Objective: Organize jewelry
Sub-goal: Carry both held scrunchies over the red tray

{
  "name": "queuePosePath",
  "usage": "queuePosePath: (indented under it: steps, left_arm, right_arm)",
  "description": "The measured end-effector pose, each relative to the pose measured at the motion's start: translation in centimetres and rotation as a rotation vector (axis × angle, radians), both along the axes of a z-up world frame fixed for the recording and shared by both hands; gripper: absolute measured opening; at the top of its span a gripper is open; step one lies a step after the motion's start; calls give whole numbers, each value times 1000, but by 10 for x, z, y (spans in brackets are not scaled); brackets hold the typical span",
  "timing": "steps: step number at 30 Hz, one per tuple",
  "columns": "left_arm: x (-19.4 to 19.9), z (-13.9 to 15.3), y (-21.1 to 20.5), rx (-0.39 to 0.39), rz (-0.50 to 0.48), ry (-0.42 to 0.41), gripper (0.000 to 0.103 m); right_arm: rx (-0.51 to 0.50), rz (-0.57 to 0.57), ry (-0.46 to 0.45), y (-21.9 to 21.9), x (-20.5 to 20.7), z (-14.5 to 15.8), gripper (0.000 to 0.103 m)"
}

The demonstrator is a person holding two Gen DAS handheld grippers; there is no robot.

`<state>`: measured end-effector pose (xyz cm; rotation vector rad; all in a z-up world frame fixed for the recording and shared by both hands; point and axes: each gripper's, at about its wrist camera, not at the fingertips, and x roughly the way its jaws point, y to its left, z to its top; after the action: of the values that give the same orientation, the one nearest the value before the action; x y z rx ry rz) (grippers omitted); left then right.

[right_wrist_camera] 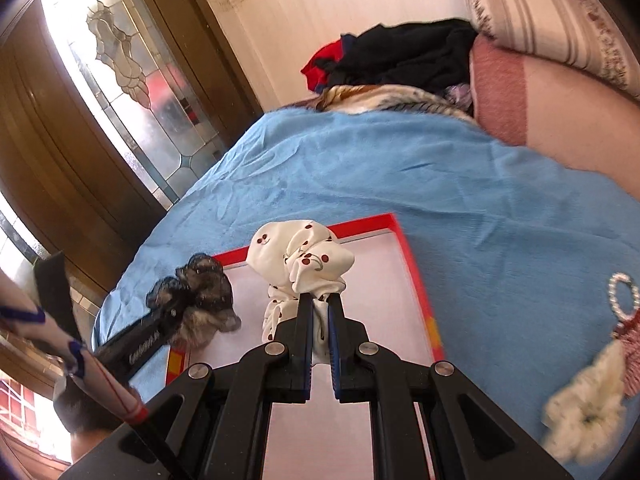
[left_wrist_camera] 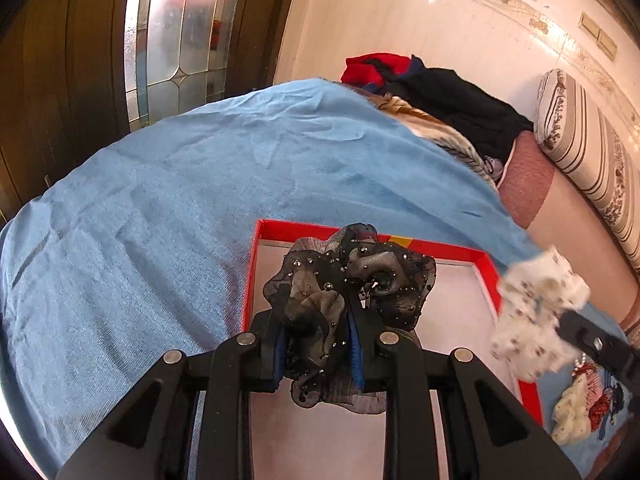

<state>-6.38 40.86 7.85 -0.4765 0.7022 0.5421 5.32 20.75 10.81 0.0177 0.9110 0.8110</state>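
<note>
My left gripper [left_wrist_camera: 318, 330] is shut on a black beaded mesh scrunchie [left_wrist_camera: 348, 280] and holds it over the red-rimmed tray [left_wrist_camera: 448, 249]. My right gripper [right_wrist_camera: 320, 300] is shut on a white cherry-print scrunchie [right_wrist_camera: 304, 256] above the same tray [right_wrist_camera: 412, 256]. The white scrunchie [left_wrist_camera: 540, 312] shows blurred at the right of the left wrist view. The black scrunchie [right_wrist_camera: 200, 284] and the left gripper show at the left of the right wrist view.
The tray lies on a blue cloth [left_wrist_camera: 200, 184] over a bed. A cream scrunchie [right_wrist_camera: 584, 404], a red one and a pearl ring [right_wrist_camera: 622, 292] lie on the cloth right of the tray. Dark clothes [left_wrist_camera: 448, 100] and a striped pillow [left_wrist_camera: 588, 148] are at the far end.
</note>
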Motion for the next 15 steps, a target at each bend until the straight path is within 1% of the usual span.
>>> queuePosePath:
  steps: [2,4,6,9,13,15]
  left_arm:
    - [3,-4,2,-3,0,5,24]
    - [7,-6,2,12,6,16,24]
    - [9,-8,5,-9,8,5,24]
    - [13,-9,7,13,20,12,25]
    - [18,-17,15,-17,31,15,25]
    - [19,-18,18,-25,36,16,26]
  right_arm:
    - [-9,8,15,13,7,-8,8]
    - [-12,14,36,24,13,-15,8]
    - [-17,24,53,35,15,-22,8]
    - [-9,39,84,50,19,-31,8]
    - [-29,33,92,61,27,-41,8]
    - [-30,24,116,62,34,-48,8]
